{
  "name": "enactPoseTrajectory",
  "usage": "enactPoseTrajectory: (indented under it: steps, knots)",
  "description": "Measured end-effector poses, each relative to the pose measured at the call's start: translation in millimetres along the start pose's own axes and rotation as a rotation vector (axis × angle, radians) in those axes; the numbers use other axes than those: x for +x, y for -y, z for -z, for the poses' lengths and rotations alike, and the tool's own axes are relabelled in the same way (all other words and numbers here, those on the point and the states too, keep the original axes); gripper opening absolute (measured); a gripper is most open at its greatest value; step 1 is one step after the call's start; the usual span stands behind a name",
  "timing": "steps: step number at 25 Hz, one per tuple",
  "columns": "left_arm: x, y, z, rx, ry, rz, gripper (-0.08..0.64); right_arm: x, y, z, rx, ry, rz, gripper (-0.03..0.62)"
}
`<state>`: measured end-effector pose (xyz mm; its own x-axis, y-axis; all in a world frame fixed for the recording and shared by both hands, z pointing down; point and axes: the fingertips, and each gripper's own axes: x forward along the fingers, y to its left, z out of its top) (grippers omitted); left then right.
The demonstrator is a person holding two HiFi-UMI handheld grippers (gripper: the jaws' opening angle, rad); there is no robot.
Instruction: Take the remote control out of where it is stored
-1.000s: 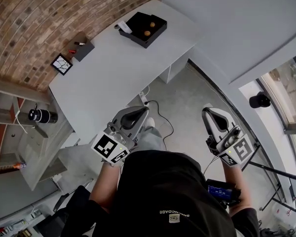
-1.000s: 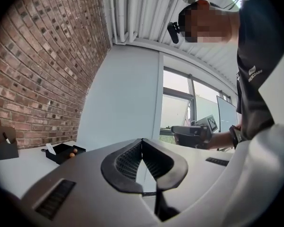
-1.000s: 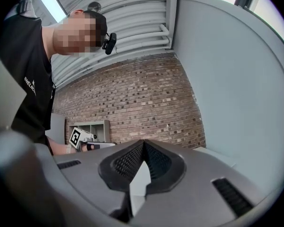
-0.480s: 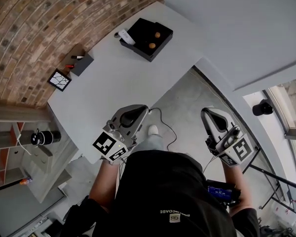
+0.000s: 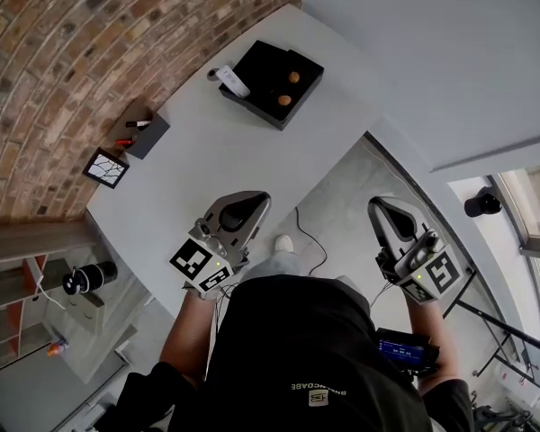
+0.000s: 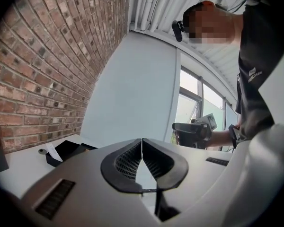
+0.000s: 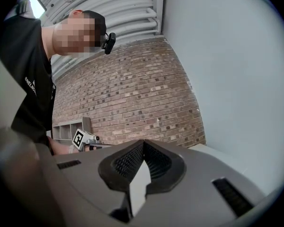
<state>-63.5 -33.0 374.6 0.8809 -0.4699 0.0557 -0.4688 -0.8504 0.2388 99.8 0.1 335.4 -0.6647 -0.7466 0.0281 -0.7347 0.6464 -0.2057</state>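
Over the last second the worktop point(image 5: 216, 165) has slid down toward the person in the head view, so the walk-up looks nearly done. Its near edge now lies under the left hand-held gripper point(image 5: 241, 211), which a second ago hung over the floor beside it. The black tray point(image 5: 263, 65) at the far end has come nearer too, but is well apart from both tools. The right hand-held gripper point(image 5: 392, 216) has kept its place beside the body, over the floor. Neither tool has changed its jaws: each pair is pressed together with nothing between. The remote point(image 5: 235, 82), as I judge the slim white piece to be, leans at the tray's left end, untouched. Taking it probably calls for more approach, and for one pair of jaws to part.

Only the head view gives the layout: the whole worktop, the gap left to cross, and the tray's inside with two brown things point(image 5: 284, 100). The left gripper view looks low along the worktop. It shows what the head view flattens: the remote tilts up out of the tray's end, above the rim. It also catches the right tool held out to the side. The right gripper view faces the brick wall point(image 7: 146, 93) and a shelf point(image 7: 68, 126), with no tray or remote in it. That tool is not aimed at the job.
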Motion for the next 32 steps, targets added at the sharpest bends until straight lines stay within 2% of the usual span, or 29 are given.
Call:
enactPoseTrajectory:
  steps: [5, 11, 19, 28, 32]
  knots:
    - [-1, -20, 1, -0.024, -0.013, -0.003, 0.009, 20, 7, 0, 0.015, -0.006, 0.000, 0.006]
    - [-5, -22, 2, -0.036, -0.012, -0.008, 0.009, 25, 6, -1, 0.014, -0.019, -0.008, 0.006]
    - [-1, -30, 3, -0.063, -0.001, -0.059, 0.009, 32, 14, -5, 0.006, -0.040, -0.051, 0.006]
    - [16, -63, 3, -0.087, 0.023, -0.205, 0.009, 66, 43, -11, 0.004, -0.069, -0.202, 0.006]
    - [21, -81, 2, -0.121, 0.026, -0.255, 0.011, 81, 55, -13, 0.012, -0.097, -0.236, 0.006]
